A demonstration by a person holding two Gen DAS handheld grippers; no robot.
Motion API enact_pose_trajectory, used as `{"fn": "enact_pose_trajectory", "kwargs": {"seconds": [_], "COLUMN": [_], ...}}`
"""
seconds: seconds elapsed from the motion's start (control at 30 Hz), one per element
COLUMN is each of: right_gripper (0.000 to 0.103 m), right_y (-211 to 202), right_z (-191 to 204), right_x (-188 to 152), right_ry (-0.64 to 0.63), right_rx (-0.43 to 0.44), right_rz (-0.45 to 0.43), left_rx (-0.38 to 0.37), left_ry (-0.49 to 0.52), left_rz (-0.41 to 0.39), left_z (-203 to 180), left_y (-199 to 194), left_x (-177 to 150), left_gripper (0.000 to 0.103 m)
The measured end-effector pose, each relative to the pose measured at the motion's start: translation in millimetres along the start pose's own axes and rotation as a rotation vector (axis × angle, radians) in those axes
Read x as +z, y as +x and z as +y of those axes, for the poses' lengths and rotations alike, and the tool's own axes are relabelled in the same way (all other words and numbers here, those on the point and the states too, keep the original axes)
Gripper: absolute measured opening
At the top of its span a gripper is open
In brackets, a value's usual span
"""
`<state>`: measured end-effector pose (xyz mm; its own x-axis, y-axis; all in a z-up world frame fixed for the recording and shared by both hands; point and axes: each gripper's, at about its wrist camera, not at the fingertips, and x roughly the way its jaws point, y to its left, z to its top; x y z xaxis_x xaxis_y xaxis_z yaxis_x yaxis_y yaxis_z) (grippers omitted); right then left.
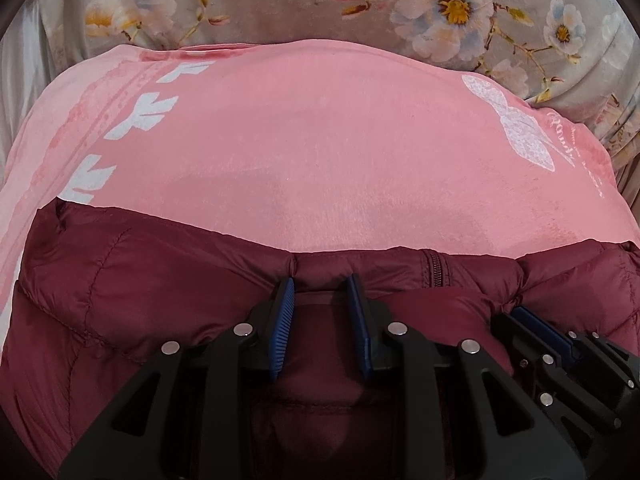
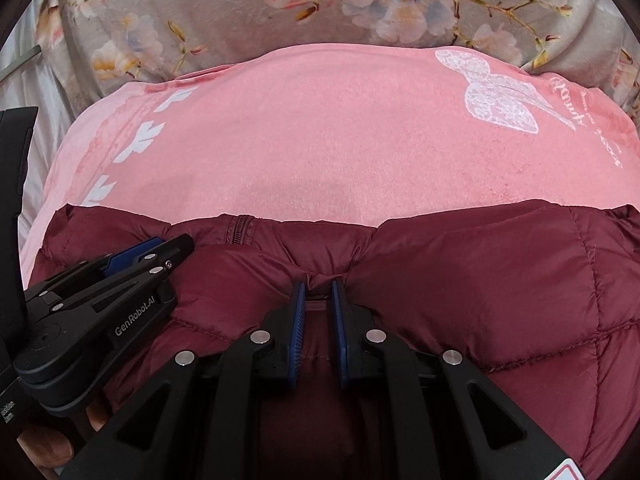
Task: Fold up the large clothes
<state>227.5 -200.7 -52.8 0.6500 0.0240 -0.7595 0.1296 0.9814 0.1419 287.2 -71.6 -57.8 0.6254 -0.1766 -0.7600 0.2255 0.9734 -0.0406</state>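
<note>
A grey floral bedspread (image 1: 280,4) fills the view from 10 to 2 o'clock. On it lies a pink blanket (image 1: 320,128) with white leaf prints at 9 o'clock and a white butterfly at 2 o'clock. The maroon puffer jacket (image 2: 480,288) covers the blanket's near edge, from 3 through 6 to 9 o'clock, zipper (image 1: 434,268) up. The left tool (image 1: 322,284) and right tool (image 2: 319,286), side by side, each pinch a bunched fold of the jacket's far edge.
</note>
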Motion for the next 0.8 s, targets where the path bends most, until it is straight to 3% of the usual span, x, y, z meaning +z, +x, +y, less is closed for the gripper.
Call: {"fn": "enact_pose_trajectory", "kwargs": {"seconds": [0.23,0.33,0.4,0.47,0.57,0.67,0.8], "right_gripper": [0.009,0.015,0.02,0.02,0.02,0.021,0.021], "right_y": [-2.9,-28.5,-60.7,-81.3,-94.2,-89.1,-80.7], "right_z": [-7.5,-16.2,-14.0,-4.8,8.8,20.2,25.2], "right_x": [0.3,-2.3,-10.6,-22.1,-41.0,-58.9,-80.1], "right_ry": [0.046,0.102,0.095,0.056,0.012,-0.018,-0.038], "right_rx": [0.034,-0.021,0.01,0.028,0.051,0.038,0.01], "right_rz": [-0.021,-0.098,-0.131,-0.122,-0.109,-0.083,-0.074], "left_rx": [-0.001,-0.039,-0.057,-0.075,-0.029,-0.018,0.021], "left_ry": [-0.003,-0.021,-0.041,-0.059,-0.052,-0.069,-0.03], "left_rz": [-0.001,-0.003,-0.025,-0.06,-0.079,-0.042,-0.053], "left_z": [0.3,7.3,12.9,17.4,16.2,16.9,11.9], "left_y": [0.2,-13.1,-41.7,-70.6,-91.9,-89.6,-87.8], "left_x": [-0.3,-1.0,-7.8,-18.0,-38.8,-59.7,-75.0], "left_gripper": [0.027,0.03,0.036,0.055,0.056,0.056,0.056]}}
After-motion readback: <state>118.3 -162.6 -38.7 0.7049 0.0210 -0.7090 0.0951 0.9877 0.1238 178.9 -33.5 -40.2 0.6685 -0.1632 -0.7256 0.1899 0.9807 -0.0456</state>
